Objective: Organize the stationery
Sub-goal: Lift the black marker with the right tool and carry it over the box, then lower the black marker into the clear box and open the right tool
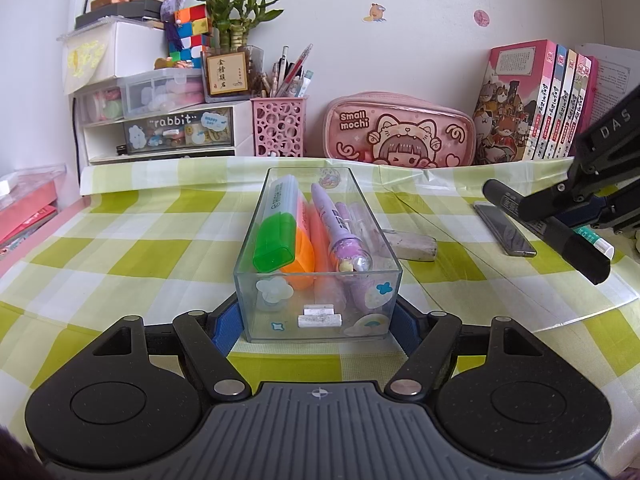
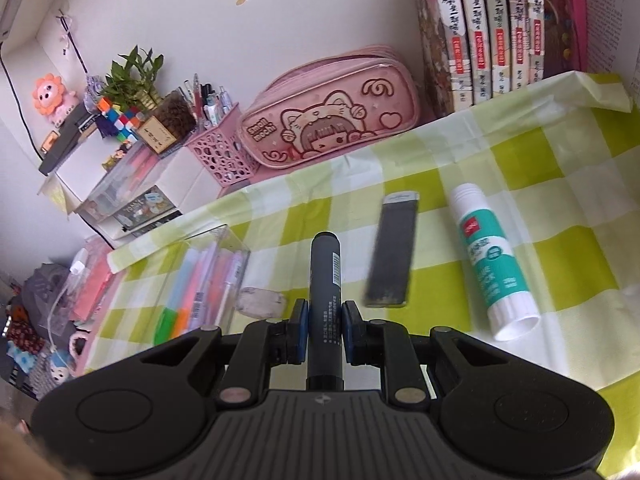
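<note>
Black marker (image 2: 325, 304) sits between the blue pads of the right gripper (image 2: 325, 330), squeezed from both sides and held above the checked cloth (image 2: 540, 168). Its long side points straight ahead, the same way the fingers point, and its tip reaches toward the top of the right wrist view. The clear box (image 1: 318, 240) is where it looks like it should go. In the right wrist view that box (image 2: 200, 272) lies to the lower left of the marker, near but not touching. In the left wrist view the marker (image 1: 546, 230) hangs at the right edge, slanting down to the right, so it lies crosswise to the long box, and I think it needs to swing toward the middle and turn to line up with the box. The left gripper (image 1: 318, 318) hugs the near end of the box, one pad on each side wall, holding it steady. Inside the box are a green and orange highlighter (image 1: 280, 236) and a purple pen (image 1: 340, 232), so room is tight. On the cloth at the right of the right wrist view lie a glue stick (image 2: 490, 264) and a flat dark case (image 2: 394, 252), and an eraser (image 2: 260, 302) rests just beside the box.
</note>
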